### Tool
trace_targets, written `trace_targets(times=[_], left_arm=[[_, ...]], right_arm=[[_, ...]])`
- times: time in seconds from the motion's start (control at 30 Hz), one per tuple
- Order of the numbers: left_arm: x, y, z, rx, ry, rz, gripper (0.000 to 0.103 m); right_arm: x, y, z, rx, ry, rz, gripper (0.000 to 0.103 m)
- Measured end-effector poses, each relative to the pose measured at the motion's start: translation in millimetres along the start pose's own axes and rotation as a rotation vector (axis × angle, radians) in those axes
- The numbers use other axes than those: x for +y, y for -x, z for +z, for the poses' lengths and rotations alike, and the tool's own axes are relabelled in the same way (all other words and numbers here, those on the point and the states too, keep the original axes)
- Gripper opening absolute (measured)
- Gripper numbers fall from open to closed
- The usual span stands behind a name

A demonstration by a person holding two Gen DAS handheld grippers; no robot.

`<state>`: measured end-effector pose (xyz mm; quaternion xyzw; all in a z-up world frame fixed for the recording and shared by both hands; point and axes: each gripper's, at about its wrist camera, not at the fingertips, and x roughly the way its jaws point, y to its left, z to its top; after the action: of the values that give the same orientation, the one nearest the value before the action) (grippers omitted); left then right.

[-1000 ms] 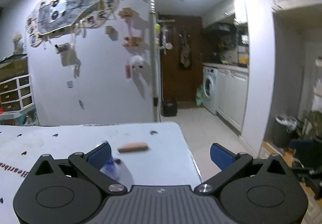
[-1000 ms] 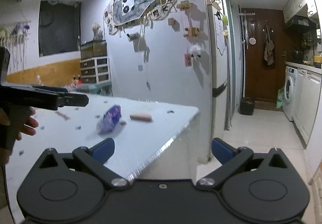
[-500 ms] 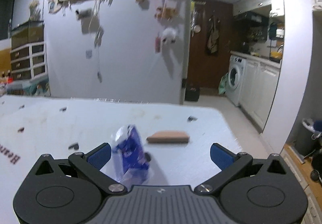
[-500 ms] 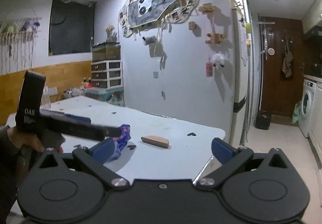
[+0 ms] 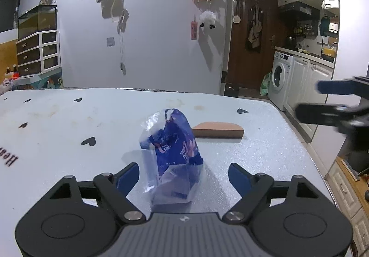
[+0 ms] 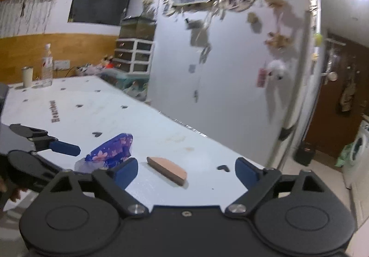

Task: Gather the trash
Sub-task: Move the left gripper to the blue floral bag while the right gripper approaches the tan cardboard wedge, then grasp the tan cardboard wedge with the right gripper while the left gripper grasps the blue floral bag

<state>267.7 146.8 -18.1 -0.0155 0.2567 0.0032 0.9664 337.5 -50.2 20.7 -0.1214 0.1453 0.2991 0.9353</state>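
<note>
A crumpled blue-and-purple plastic wrapper (image 5: 175,153) stands on the white table (image 5: 69,132). My left gripper (image 5: 184,178) straddles it and its jaws are closing, but the pads are still clear of the wrapper. Behind the wrapper lies a flat brown half-round piece (image 5: 219,130). In the right wrist view the same brown piece (image 6: 168,170) lies just ahead of my right gripper (image 6: 186,171). That gripper's jaws are also closing, with nothing touching the pads. The wrapper (image 6: 110,150) is to its left, beside one blue finger (image 6: 65,149) of the left gripper.
The table's rounded right edge (image 5: 306,150) drops to the kitchen floor, with a washing machine (image 5: 279,79) beyond. A clear bottle (image 6: 47,65) and a cup (image 6: 27,77) stand at the table's far end. A decorated white wall (image 5: 150,37) rises behind the table.
The left gripper came down and forward until the wrapper stood between its fingers, which have narrowed. The right gripper swung in over the table corner, bringing the brown piece just ahead of it.
</note>
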Motion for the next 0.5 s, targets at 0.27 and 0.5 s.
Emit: trace_targets(times=[0.27, 0.5], left_arm=[[-1, -3, 0, -0.014, 0.015, 0.018, 0.068], [-1, -5, 0, -0.02, 0.014, 0.016, 0.063]], right_arm=[[4, -76, -2, 0.1, 0.071, 0.058, 0.078], [7, -122, -7, 0.203, 0.124, 0.102, 0.057]])
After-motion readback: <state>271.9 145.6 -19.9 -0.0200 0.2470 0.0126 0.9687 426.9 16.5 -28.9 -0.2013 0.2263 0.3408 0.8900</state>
